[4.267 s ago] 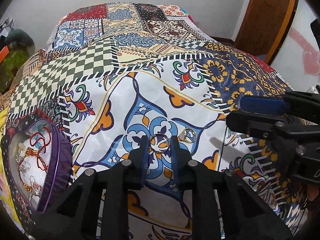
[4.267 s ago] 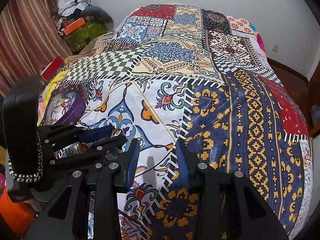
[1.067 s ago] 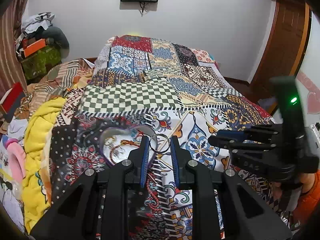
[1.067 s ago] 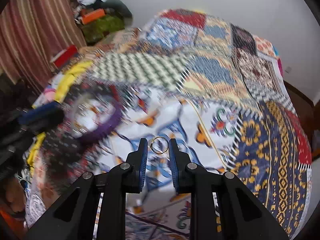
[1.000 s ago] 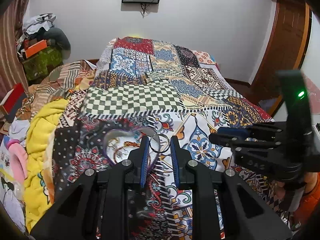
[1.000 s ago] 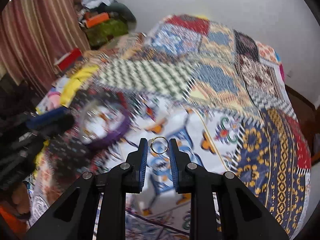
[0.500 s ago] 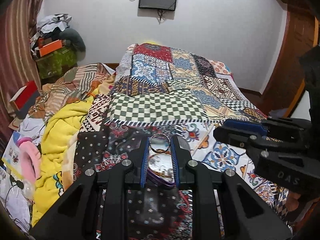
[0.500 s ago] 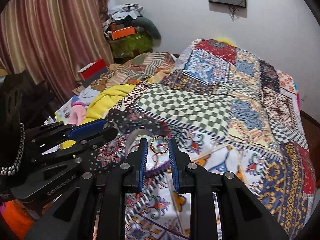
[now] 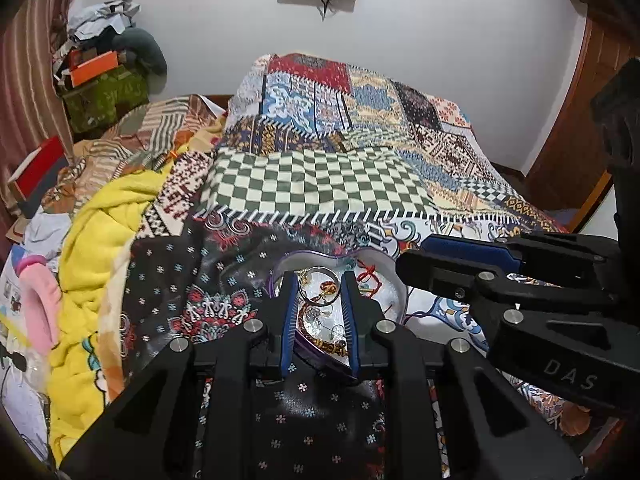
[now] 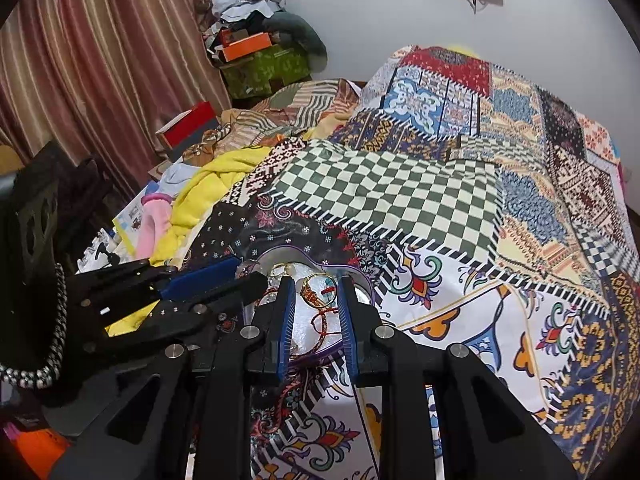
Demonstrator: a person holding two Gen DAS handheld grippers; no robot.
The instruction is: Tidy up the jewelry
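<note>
Now both grippers hang right over the heart-shaped tin [image 9: 396, 284], the left gripper [image 9: 319, 286] pinching a silver ring [image 9: 320, 285], the right gripper [image 10: 316, 289] a gold ring [image 10: 318, 288], each straight above the jewelry inside.

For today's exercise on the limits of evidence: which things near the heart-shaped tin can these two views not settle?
- Left wrist view: tin near rim, hidden behind left gripper.
- Both views: tangled jewelry inside, too small to count.
- Right wrist view: gold ring, stone details too small.
</note>
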